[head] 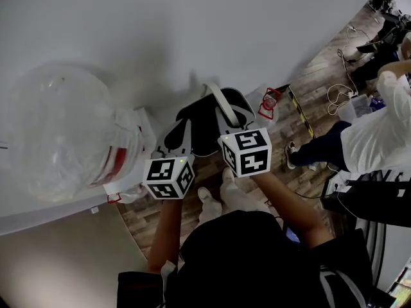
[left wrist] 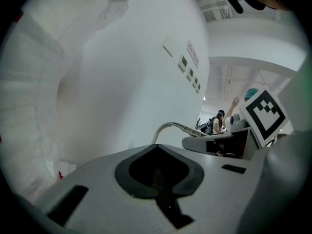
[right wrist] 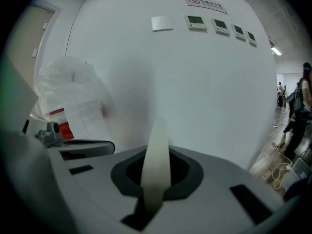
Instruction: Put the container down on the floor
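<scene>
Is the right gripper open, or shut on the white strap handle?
Shut on it. In the right gripper view the white strap handle rises from between the jaws of the right gripper, which pinch it.

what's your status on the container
right gripper shut on handle. left gripper shut on container rim. container held up, not down. plastic bag close at left.

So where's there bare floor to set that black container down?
The wood floor between the wall and the holder's shoes, right under the container, looks bare. Leftward the big plastic bag crowds it; rightward lie a red-framed item, cables and another person's legs.
</scene>
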Tool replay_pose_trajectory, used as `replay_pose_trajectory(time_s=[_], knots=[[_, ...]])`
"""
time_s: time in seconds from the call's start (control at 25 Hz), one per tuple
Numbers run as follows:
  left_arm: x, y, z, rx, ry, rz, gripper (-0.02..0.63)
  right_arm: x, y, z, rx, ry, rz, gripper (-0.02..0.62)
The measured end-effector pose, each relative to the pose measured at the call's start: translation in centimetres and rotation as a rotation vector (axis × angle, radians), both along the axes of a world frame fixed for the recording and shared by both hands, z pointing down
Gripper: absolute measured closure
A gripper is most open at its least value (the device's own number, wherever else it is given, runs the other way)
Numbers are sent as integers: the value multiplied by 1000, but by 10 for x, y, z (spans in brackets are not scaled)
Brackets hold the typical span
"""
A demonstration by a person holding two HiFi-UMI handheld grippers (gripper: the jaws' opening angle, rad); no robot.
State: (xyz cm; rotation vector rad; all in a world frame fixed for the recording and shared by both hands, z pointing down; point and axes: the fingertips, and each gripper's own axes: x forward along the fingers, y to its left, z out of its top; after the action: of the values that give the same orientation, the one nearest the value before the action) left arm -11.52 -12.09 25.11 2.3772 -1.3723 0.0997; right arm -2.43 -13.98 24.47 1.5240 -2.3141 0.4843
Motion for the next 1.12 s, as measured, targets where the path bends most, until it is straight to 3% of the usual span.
replay_pose_trajectory(time_s=[0.52, 1.12], knots=[[20, 1, 58, -108, 1, 6, 589, 14, -7, 61, -109, 10, 0, 563], [27, 5, 130, -225, 6, -75, 589, 24, -3, 142, -234, 32, -32, 563]])
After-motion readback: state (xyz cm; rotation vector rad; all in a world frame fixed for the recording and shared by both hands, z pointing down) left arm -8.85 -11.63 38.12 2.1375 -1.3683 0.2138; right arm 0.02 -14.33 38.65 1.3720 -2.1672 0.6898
